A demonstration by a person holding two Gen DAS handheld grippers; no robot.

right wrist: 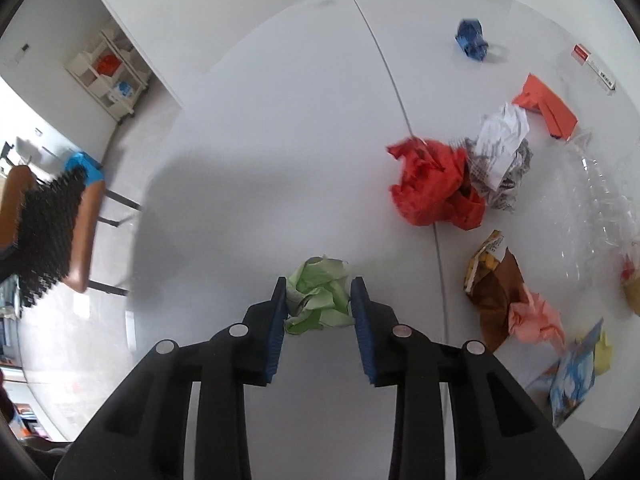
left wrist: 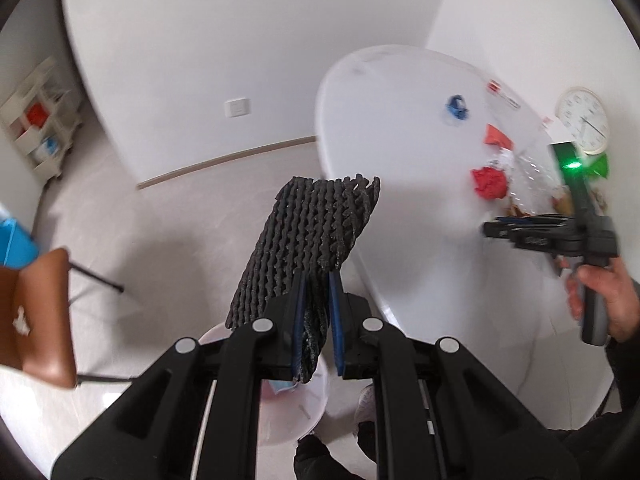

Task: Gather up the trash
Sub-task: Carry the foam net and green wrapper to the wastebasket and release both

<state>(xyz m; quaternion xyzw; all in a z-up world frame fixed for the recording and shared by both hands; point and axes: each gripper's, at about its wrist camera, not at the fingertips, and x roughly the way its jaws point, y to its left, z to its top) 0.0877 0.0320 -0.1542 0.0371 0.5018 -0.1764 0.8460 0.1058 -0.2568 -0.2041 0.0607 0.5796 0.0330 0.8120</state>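
My left gripper (left wrist: 317,280) is shut on a black ribbed foam sheet (left wrist: 308,236) and holds it off the table's left edge, above a white bin (left wrist: 294,412) on the floor. The sheet also shows at the left of the right wrist view (right wrist: 46,236). My right gripper (right wrist: 319,292) is around a crumpled green paper ball (right wrist: 320,300) on the white table (right wrist: 280,120); its pads (right wrist: 280,312) touch the ball on both sides. The right gripper also appears in the left wrist view (left wrist: 490,229), over the table.
More trash lies on the table: a red crumpled bag (right wrist: 436,184), newspaper ball (right wrist: 502,156), orange carton (right wrist: 548,106), blue scrap (right wrist: 472,40), brown snack bag (right wrist: 496,292), pink paper (right wrist: 538,320), clear plastic (right wrist: 600,200). A brown chair (left wrist: 44,316) stands at the left.
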